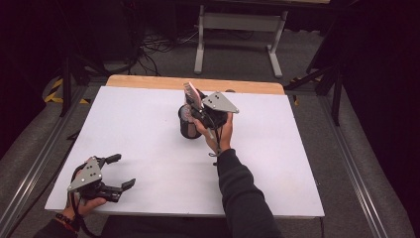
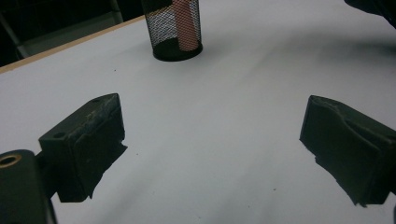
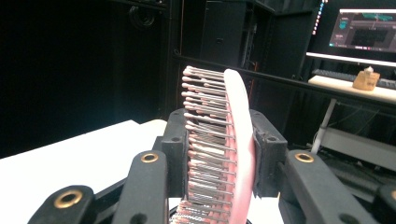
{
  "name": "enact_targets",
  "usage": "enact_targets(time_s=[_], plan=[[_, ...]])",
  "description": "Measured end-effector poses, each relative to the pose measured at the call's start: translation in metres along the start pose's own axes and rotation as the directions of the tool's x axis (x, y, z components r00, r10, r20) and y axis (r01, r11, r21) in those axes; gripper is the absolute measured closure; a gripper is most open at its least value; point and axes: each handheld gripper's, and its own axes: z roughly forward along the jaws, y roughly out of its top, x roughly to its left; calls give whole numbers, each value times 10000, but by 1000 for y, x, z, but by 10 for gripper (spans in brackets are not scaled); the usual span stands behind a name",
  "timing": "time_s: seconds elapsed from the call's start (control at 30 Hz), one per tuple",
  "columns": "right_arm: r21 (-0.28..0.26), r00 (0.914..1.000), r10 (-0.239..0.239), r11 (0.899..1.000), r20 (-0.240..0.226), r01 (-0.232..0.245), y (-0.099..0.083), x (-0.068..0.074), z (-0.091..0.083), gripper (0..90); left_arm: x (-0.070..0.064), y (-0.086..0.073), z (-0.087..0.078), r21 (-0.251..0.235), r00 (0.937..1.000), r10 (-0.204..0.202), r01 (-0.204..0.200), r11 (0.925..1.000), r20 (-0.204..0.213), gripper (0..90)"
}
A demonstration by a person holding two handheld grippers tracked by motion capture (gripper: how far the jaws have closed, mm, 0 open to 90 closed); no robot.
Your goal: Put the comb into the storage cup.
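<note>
Closest to the high camera, a dark sleeve point(image 1: 245, 198) runs up from the bottom edge to the person's right hand point(image 1: 218, 133). Beneath everything lies the white table point(image 1: 148, 148), with a strip of bare wood along its far edge. The right gripper point(image 1: 200, 110) is held above a black mesh cup point(image 1: 188, 124) that stands upright near the table's middle; its jaws are closed on a pink hairbrush point(image 3: 236, 140) (bristles facing one pad, the smooth back against the other), whose handle goes down inside the cup. The left gripper point(image 1: 121, 171) rests low at the table's near-left corner, well apart from the cup, its jaws spread wide with nothing between them.
</note>
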Motion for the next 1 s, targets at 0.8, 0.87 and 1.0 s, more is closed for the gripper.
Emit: enact_targets(time_s=[0.8,0.87,1.0], plan=[[37,9951,968,9953,201,-969,-18,-15,-10,492,0,-1,3,141,10000,39,-39,9999,31,77],[48,9943,1048,9945,198,-1050,-20,-17,-11,478,0,-1,3,181,10000,70,-71,9998,51,77],[221,9950,926,9954,369,-934,-23,-20,-13,446,-1,-1,3,258,9999,113,-114,9996,39,78]])
